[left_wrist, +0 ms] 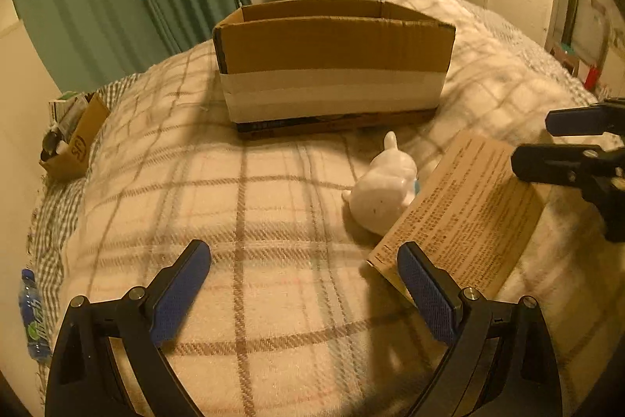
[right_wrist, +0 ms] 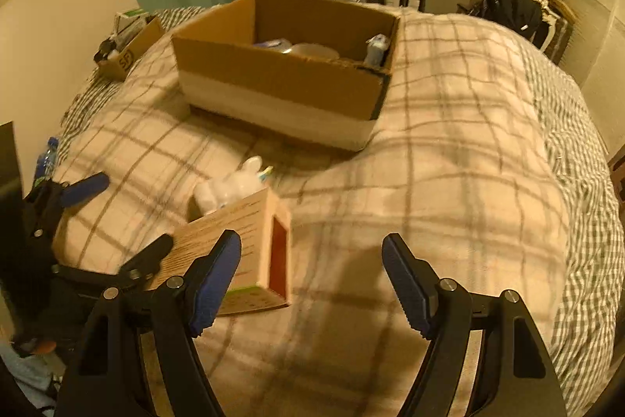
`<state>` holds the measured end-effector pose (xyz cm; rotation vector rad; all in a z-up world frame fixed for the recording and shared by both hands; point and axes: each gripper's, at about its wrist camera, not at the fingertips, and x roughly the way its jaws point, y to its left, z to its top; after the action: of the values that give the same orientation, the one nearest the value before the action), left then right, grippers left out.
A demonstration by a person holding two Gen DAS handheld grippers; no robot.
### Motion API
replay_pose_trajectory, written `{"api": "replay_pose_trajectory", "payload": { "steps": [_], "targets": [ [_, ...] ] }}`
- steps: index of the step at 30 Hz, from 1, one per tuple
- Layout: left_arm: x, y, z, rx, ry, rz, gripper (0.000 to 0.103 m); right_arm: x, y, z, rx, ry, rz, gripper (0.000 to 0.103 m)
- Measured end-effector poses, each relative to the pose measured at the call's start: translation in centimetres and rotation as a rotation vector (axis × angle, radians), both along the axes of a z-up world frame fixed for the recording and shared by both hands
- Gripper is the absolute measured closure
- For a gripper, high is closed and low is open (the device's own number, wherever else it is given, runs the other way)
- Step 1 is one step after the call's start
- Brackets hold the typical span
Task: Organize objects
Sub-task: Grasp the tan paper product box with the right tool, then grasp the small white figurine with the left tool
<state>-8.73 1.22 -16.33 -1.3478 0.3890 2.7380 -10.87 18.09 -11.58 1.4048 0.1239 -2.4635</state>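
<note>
Left gripper [left_wrist: 304,284] and right gripper [right_wrist: 312,280]: both spread wide, holding nothing, above the plaid bed [left_wrist: 273,213]. One printed carton [right_wrist: 238,253] lies between them, just beside the right gripper's left finger. One white plush toy [left_wrist: 384,192] lies touching the carton's far side. Farther ahead stands one large open cardboard box [right_wrist: 281,81] holding several items. One smaller box [left_wrist: 76,143] sits at the bed's far-left edge; one blue bottle [left_wrist: 33,315] lies near the left gripper.

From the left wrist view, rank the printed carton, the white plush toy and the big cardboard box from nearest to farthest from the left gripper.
Measured from the left gripper:
1. Printed carton, right, beside its right finger.
2. White plush toy, just beyond the carton, right of centre.
3. Big cardboard box, farthest, straight ahead on the blanket.
</note>
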Motion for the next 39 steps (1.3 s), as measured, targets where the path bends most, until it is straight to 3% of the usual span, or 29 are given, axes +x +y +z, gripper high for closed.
{"api": "replay_pose_trajectory", "payload": {
  "steps": [14,16,17,19,22,27,30,35,39],
  "targets": [
    [-0.7,-0.9,-0.7,0.029,-0.024,0.019,0.004,0.2,-2.2,-2.8,-0.155,-0.137,0.070,0.029],
    [-0.7,-0.9,-0.7,0.031,-0.024,0.018,0.004,0.0,-2.4,-2.8,-0.172,-0.144,0.066,0.034],
    [-0.7,-0.9,-0.6,0.037,-0.024,0.016,0.004,0.0,-2.3,-2.8,-0.167,-0.136,0.054,0.043],
    [-0.6,-0.9,-0.3,0.047,-0.025,0.014,0.004,-0.2,-2.0,-2.4,-0.190,-0.124,0.037,0.049],
    [-0.6,-1.0,0.4,0.069,-0.021,0.008,0.004,0.0,-1.8,-0.9,-0.224,-0.077,0.038,0.060],
    [-0.4,-1.3,3.2,0.149,0.042,0.003,0.004,1.1,-1.8,3.4,-0.132,0.079,0.070,0.069],
    [-0.9,-0.9,4.0,0.153,0.067,-0.006,0.004,1.7,-0.4,6.6,-0.076,0.196,0.036,0.070],
    [-2.7,0.7,3.0,0.156,0.035,-0.048,0.004,2.0,1.0,9.0,0.043,0.319,-0.045,0.071],
    [-3.7,2.3,1.0,0.167,-0.025,-0.103,0.006,2.0,1.5,9.4,0.077,0.342,-0.067,0.071]
  ]
}}
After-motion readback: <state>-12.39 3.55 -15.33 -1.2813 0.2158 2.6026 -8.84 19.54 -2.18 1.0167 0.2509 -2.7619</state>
